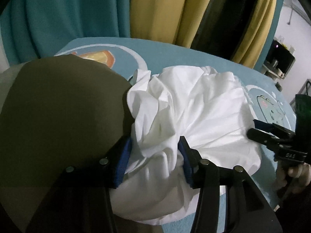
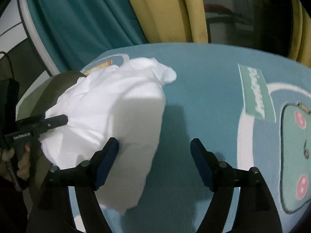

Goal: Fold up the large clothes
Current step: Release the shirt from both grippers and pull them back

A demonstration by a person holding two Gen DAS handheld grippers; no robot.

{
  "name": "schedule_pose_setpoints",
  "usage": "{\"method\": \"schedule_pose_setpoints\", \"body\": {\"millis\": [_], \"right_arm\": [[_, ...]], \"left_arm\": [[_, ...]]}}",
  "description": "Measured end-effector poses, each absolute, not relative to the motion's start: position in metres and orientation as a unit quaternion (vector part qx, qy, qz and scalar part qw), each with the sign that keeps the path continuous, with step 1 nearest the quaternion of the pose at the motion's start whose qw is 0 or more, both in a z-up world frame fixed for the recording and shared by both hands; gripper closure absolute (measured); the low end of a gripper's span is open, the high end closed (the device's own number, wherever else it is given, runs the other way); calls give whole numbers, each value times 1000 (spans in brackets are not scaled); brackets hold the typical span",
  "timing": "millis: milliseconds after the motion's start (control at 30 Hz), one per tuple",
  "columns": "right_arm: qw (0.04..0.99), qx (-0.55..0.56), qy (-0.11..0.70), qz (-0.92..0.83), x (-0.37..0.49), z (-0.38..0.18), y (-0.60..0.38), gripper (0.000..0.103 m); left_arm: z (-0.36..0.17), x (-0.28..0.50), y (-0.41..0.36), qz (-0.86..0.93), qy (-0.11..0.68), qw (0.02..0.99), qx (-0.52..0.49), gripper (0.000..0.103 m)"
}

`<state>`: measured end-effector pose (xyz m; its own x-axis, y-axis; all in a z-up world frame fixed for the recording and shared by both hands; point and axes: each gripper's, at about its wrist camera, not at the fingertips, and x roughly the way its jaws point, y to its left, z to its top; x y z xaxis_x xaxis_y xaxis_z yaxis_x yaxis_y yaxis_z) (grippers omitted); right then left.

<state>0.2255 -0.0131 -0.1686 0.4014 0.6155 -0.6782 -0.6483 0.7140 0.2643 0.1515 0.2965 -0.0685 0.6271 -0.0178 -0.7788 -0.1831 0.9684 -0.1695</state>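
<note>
We see the white garment (image 1: 186, 104) bunched in a heap near the left edge of the blue printed bedcover (image 2: 204, 97). Our left gripper (image 1: 153, 159) straddles a fold, jaws spread, not pinching; our right gripper (image 2: 155, 161) gapes wide over bare cover beside it.

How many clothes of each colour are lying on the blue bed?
White clothes: 1, a crumpled white garment bunched in a heap.
Olive-brown clothes: 1, a flat olive-brown garment beside it, touching it.
Total: 2
</note>
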Motion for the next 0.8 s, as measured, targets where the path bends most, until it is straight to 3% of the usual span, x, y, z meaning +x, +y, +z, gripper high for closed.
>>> {"method": "schedule_pose_setpoints", "body": {"millis": [467, 800], "right_arm": [[857, -2, 383, 345, 211, -153, -85, 26], [867, 13, 378, 324, 196, -153, -138, 26]], "left_arm": [[-21, 93, 242, 94, 325, 934, -115, 51], [-31, 90, 186, 70, 336, 931, -123, 51]]}}
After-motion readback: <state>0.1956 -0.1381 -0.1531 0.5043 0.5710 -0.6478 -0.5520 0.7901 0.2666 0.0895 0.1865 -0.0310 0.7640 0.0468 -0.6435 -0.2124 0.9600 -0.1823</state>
